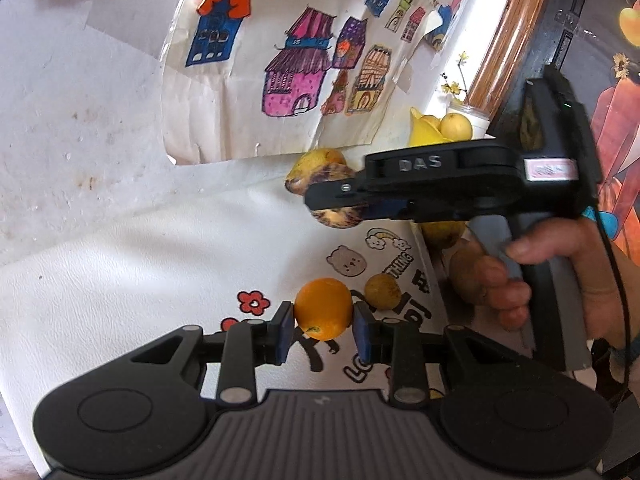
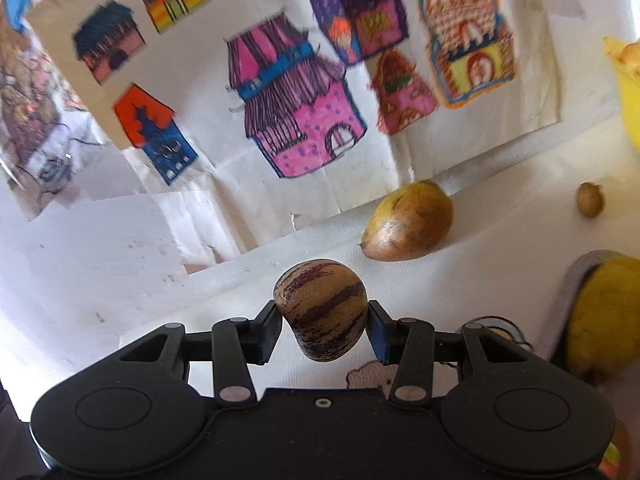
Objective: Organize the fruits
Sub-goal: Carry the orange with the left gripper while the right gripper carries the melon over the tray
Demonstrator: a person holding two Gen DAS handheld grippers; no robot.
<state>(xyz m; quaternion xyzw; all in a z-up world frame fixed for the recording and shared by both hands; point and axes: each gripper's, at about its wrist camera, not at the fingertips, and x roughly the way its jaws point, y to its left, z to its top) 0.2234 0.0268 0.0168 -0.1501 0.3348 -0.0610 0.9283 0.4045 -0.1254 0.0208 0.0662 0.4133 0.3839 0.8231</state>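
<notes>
- Left gripper (image 1: pixel 323 332): pads closed against both sides of an orange (image 1: pixel 323 309). Fruit round, bright orange skin, held above the white tablecloth (image 1: pixel 120 280).
- Right gripper (image 2: pixel 323 330): pads pressed on a striped melon (image 2: pixel 320 309). Fruit egg-shaped, tan-yellow with dark purple streaks, broad end up, held clear of the cloth.
- Left wrist view only: right gripper (image 1: pixel 340 200) seen from the side, ahead and right of the left claw, with the striped fruit (image 1: pixel 334 216) partly hidden between its fingers; the person's hand (image 1: pixel 520 276) wrapped on the handle.
- Left wrist view only: small brownish round fruit (image 1: pixel 383 291) on the cloth, just beyond and right of the orange.
- Right wrist view only: yellow-brown mango (image 2: pixel 408 222) lying on the cloth beyond and right of the right claw, near the foot of the wall; a small brown fruit (image 2: pixel 589 199) farther right.
- Right wrist view, right edge: large yellow fruit (image 2: pixel 604 312), blurred, near the claw.
- Far, both views: children's drawings of houses (image 2: pixel 296 104) on the white wall.
- Far right, left wrist view: yellow container (image 1: pixel 424 132) holding yellow fruit (image 1: pixel 456 126).
</notes>
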